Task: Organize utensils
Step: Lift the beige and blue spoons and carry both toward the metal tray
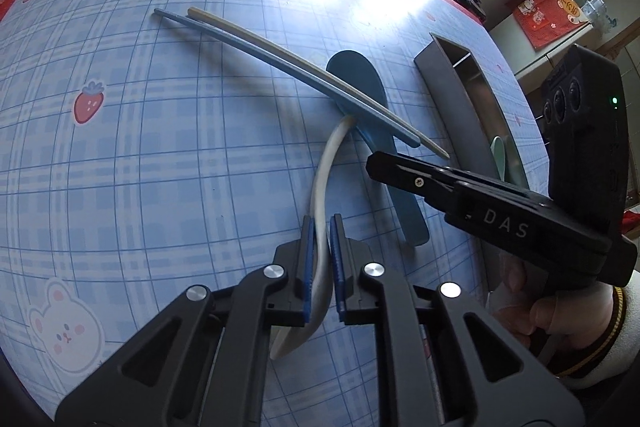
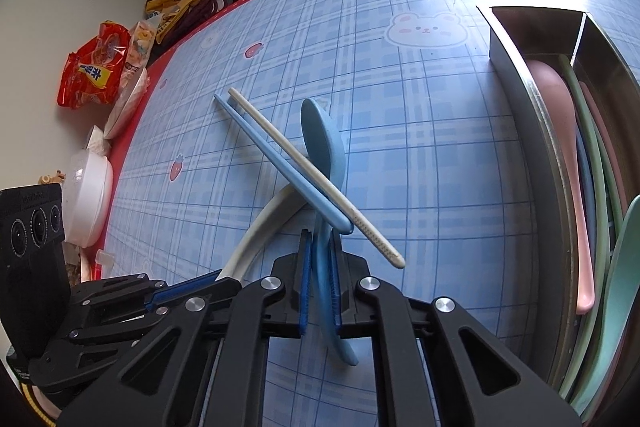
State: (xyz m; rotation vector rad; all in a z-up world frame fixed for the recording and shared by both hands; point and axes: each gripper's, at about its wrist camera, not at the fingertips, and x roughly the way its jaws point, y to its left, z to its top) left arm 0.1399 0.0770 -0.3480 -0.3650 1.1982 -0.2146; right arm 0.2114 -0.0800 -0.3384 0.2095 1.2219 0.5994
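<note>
Left gripper (image 1: 320, 251) jaws clamped on white spoon (image 1: 326, 171), right gripper (image 2: 320, 267) jaws clamped on blue spoon (image 2: 322, 135), only right wrist view shows pink spoon (image 2: 560, 131) inside steel tray (image 2: 532, 131)

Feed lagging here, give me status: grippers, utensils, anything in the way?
Left gripper shut on white spoon. Right gripper shut on blue spoon. Two chopsticks lie across both spoons, will shift on lift. Tray alongside, partly filled.
</note>
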